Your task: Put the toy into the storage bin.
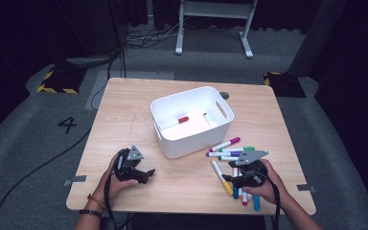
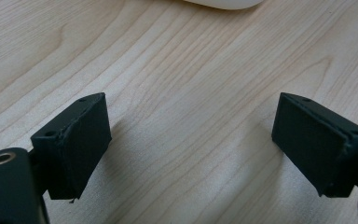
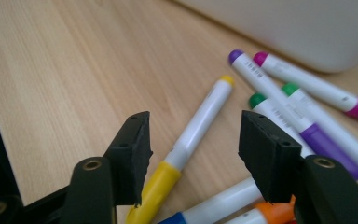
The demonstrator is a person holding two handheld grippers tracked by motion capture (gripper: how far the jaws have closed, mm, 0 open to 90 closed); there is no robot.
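Note:
A white bin point(image 1: 191, 120) stands mid-table with a red-capped marker point(image 1: 178, 120) lying inside. Several markers lie scattered to its right front: yellow point(image 1: 222, 178) point(image 3: 186, 144), magenta point(image 1: 225, 143) point(image 3: 314, 85), purple point(image 3: 279, 93), green point(image 1: 242, 149) point(image 3: 303, 109). My right gripper point(image 1: 235, 181) point(image 3: 193, 154) hovers open over this pile, its jaws either side of the yellow marker without closing on it. My left gripper point(image 1: 146, 175) point(image 2: 191, 140) rests open at the front left over bare wood, nothing between its jaws.
The wooden table point(image 1: 124, 110) has free room on its left half and behind the bin. The bin's edge point(image 2: 223, 3) shows at the top of the left gripper view. Blue and orange markers point(image 3: 223, 212) lie close under the right gripper.

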